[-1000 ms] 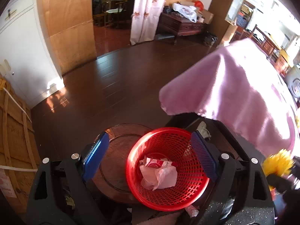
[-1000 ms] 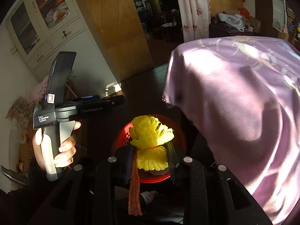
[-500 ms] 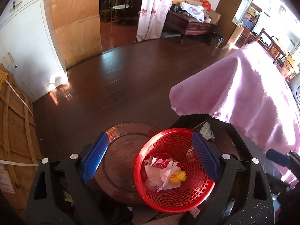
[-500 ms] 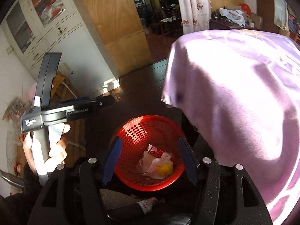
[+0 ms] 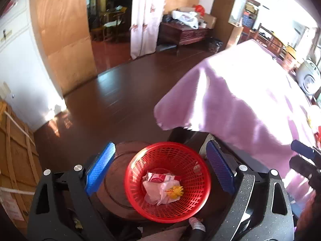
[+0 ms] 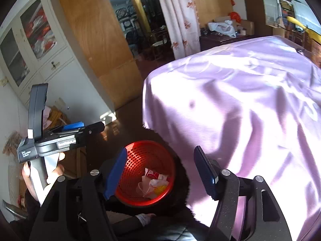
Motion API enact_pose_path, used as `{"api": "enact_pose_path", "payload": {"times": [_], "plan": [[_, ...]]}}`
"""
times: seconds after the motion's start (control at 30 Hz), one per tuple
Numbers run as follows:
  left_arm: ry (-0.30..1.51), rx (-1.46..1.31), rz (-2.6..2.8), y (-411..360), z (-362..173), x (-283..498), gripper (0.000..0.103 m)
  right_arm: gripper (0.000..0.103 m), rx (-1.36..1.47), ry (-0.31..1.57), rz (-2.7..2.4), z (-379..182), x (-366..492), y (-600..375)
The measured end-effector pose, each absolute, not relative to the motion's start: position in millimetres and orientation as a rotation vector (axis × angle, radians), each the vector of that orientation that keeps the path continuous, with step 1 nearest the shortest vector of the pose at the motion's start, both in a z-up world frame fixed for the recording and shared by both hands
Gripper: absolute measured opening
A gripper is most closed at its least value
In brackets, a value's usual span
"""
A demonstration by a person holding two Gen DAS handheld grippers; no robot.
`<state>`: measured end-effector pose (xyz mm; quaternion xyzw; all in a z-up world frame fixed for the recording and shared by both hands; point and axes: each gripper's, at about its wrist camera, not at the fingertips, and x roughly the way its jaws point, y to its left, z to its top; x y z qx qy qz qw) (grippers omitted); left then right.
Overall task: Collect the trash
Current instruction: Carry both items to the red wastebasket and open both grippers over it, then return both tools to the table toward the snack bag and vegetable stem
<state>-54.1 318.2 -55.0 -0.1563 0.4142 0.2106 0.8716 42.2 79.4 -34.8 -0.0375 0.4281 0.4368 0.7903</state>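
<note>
Right wrist view showed the right gripper (image 6: 160,172), jaws just opened and empty, and the left gripper (image 5: 160,168), wide apart and empty, above the red basket (image 6: 146,197) holding yellow trash (image 5: 176,190).

Left claw (image 6: 66,138) body, white print: "Data … System", middle word too small to read.
Left claw side bar: lettering blurred, unreadable.
Red-and-white wrapper (image 5: 160,177): print illegible.

Both handheld grippers, the left gripper (image 5: 160,168) and the right gripper (image 6: 160,172), have speckled black frames, silver round screws and ribbed blue finger pads (image 5: 100,167); the left's grey handle bears small white lettering
</note>
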Motion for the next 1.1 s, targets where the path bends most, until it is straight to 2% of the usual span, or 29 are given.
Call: {"api": "enact_pose_path", "payload": {"times": [0.47,0.63,1.1], "plan": [[0.813,-0.122,0.28,206,-16,-17,0.093,0.073,0.148,0.785,0.732,-7,61,-64],[0.811,-0.064,0.21,166,-11,2,0.094,0.079,0.24,0.743,0.617,-7,67,-127],[0.866,0.046,-0.016,60,-15,93,0.094,0.082,0.384,0.691,0.315,-24,94,-265]]}}
